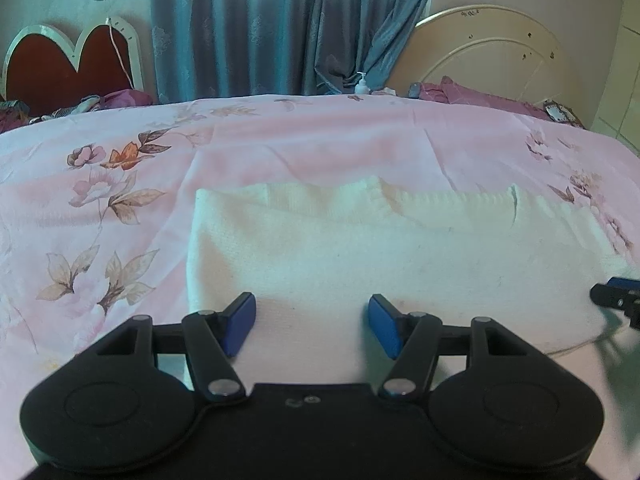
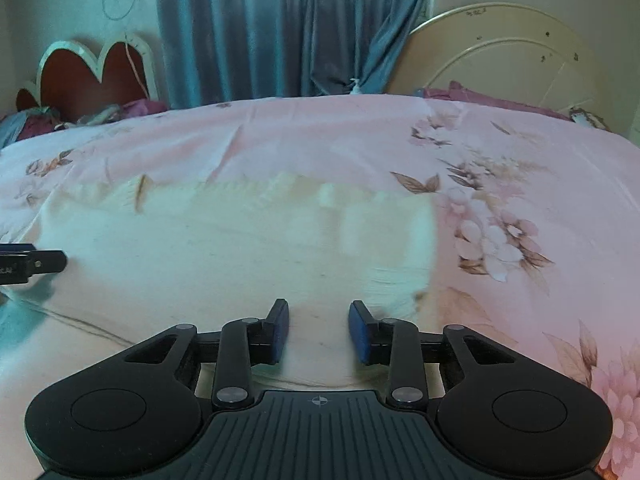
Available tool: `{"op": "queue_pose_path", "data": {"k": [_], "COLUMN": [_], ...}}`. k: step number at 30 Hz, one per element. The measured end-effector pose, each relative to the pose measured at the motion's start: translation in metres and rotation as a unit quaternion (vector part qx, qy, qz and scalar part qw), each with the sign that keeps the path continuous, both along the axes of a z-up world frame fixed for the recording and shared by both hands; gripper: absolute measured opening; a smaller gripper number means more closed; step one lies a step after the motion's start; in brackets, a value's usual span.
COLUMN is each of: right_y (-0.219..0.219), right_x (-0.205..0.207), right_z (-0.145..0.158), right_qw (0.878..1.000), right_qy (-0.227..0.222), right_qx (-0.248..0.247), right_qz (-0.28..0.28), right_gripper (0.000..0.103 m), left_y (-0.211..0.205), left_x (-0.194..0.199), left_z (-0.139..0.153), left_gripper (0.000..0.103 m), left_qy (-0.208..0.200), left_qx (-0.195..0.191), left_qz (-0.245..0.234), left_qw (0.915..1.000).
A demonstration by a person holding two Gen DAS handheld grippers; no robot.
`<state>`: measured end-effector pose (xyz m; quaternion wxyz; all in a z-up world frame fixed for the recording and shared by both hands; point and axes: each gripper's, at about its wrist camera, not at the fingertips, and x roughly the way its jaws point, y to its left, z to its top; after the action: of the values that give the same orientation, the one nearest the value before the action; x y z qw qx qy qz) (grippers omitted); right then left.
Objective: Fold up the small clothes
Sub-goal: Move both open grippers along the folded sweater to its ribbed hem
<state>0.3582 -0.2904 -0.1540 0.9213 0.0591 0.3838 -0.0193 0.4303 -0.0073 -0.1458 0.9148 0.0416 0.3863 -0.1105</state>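
A cream knitted garment [image 1: 360, 248] lies flat and folded on the pink floral bedsheet [image 1: 120, 184]; it also shows in the right wrist view [image 2: 240, 240]. My left gripper [image 1: 312, 324] is open, its blue pads over the garment's near left part, holding nothing. My right gripper [image 2: 319, 330] is open over the garment's near right part, holding nothing. The right gripper's tip shows at the right edge of the left wrist view [image 1: 616, 300]. The left gripper's tip shows at the left edge of the right wrist view [image 2: 32, 264].
Blue curtains [image 1: 280, 28] hang behind the bed. A red heart-shaped headboard [image 1: 68, 64] stands at the back left and a cream round headboard [image 1: 492, 52] at the back right. A small pump bottle [image 1: 362, 84] and purple bedding [image 1: 472, 94] lie at the far edge.
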Motion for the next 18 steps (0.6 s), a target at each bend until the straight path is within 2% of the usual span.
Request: {"op": "queue_pose_path", "data": {"k": [4,7,9,11,18], "right_y": [-0.007,-0.005,-0.010,-0.016,-0.025], "right_x": [-0.007,-0.008,-0.005,-0.011,-0.038], "right_z": [0.000,-0.003,0.003,0.013,0.020], "right_qw": [1.000,1.000,1.000,0.999,0.998], "right_qy": [-0.001,0.000,0.010,0.000,0.005], "right_qx": [0.001,-0.010,0.008,0.035,0.056], "right_qz": [-0.011,0.004,0.000,-0.003,0.021], "right_gripper": [0.033,0.033,0.033,0.033,0.033], "left_y": [-0.001,-0.005,-0.008,-0.008,-0.008], "left_x": [-0.001,-0.001,-0.002,-0.006,-0.048], "left_z": [0.000,0.000,0.004,0.010,0.033], "left_gripper": [0.063,0.063,0.063,0.061,0.062], "left_qy": [-0.001,-0.002,0.003,0.006,-0.009], "left_qx": [0.008,0.021,0.028,0.029,0.011], "left_qz": [-0.001,-0.001,0.004,0.011,0.026], "left_qw": [1.0000,0.9998,0.9996,0.9995,0.9996]}}
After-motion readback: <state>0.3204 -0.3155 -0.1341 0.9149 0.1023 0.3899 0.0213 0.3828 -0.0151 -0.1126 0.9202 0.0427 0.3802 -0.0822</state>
